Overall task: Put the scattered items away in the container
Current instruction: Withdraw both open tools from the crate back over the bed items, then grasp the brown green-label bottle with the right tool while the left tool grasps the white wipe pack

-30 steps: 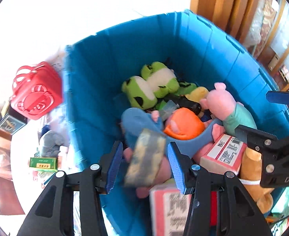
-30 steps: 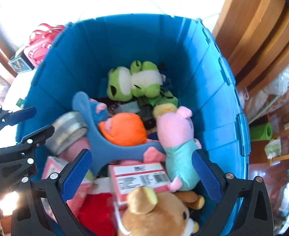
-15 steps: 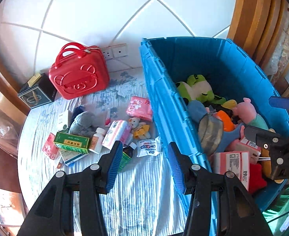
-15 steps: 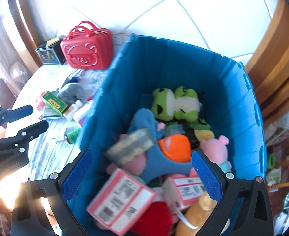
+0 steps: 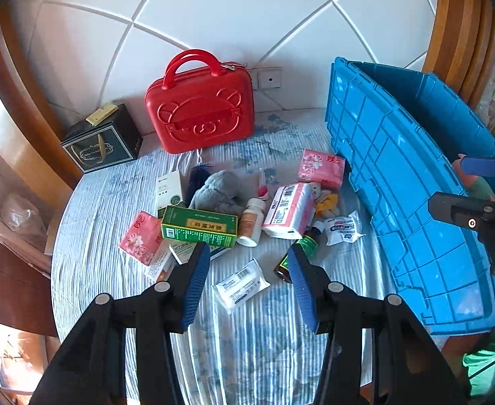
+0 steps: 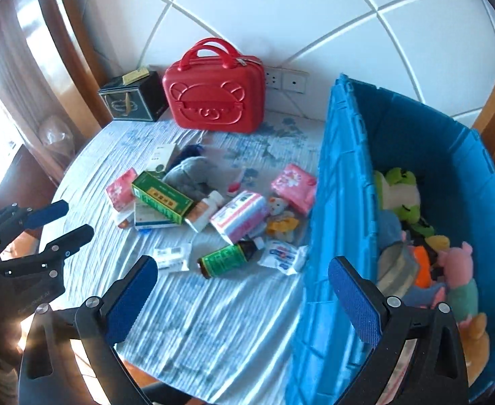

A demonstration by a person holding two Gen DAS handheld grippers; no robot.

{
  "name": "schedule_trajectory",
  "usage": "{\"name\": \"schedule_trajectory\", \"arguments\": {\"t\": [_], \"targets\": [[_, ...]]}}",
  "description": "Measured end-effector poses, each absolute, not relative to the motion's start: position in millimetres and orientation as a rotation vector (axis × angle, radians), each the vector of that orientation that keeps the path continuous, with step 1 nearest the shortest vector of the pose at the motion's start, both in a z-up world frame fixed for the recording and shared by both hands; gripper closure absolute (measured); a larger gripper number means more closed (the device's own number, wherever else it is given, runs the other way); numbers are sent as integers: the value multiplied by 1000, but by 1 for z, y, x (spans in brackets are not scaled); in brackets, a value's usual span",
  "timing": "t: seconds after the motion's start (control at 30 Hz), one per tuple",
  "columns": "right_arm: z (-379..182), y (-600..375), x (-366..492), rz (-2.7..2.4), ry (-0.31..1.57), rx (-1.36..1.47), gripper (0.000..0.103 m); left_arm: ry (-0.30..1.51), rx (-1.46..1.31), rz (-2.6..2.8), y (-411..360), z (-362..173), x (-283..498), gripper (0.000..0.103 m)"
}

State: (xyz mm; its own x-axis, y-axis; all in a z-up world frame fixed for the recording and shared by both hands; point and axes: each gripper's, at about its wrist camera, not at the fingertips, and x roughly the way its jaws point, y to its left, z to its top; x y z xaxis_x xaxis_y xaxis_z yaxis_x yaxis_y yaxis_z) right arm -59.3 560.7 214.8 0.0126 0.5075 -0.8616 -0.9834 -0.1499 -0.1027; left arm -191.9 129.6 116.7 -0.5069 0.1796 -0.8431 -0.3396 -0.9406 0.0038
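Observation:
Scattered items lie on the striped tablecloth: a green box (image 5: 200,226), a grey plush (image 5: 218,192), a white pill bottle (image 5: 252,221), a pink-and-white pack (image 5: 289,209), a dark bottle with a green label (image 5: 301,249) and a white sachet (image 5: 240,285). The blue crate (image 5: 399,175) stands at the right and holds a green frog plush (image 6: 399,192) and a pink pig plush (image 6: 456,270). My left gripper (image 5: 247,253) hovers open above the sachet, with nothing in it. My right gripper (image 6: 242,266) is wide open beside the crate's left wall (image 6: 338,182), above the dark bottle (image 6: 228,258).
A red bear-face case (image 5: 200,114) and a black gift box (image 5: 102,141) stand at the back against the tiled wall. Wall sockets (image 5: 269,79) sit behind the case. The round table's edge (image 5: 58,246) curves along the left. Wooden frames rise on both sides.
Both grippers have swung left, from above the crate to above the table. The grey roll that was between the left pads now lies in the crate.

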Motion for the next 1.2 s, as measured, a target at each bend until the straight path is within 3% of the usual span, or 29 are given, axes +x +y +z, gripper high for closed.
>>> {"name": "schedule_trajectory", "arguments": {"t": [0.37,0.77,1.2], "targets": [[133,561,-99,1463,716,-960,0,64,-1403,2472,66,46,-199,56],[36,571,-82,1444,865,-956,0,-102,-1525,2423,65,-65,-204,56],[-46,586,-57,1265,1054,-836,0,68,-1542,2261,94,-153,-224,56]]}}
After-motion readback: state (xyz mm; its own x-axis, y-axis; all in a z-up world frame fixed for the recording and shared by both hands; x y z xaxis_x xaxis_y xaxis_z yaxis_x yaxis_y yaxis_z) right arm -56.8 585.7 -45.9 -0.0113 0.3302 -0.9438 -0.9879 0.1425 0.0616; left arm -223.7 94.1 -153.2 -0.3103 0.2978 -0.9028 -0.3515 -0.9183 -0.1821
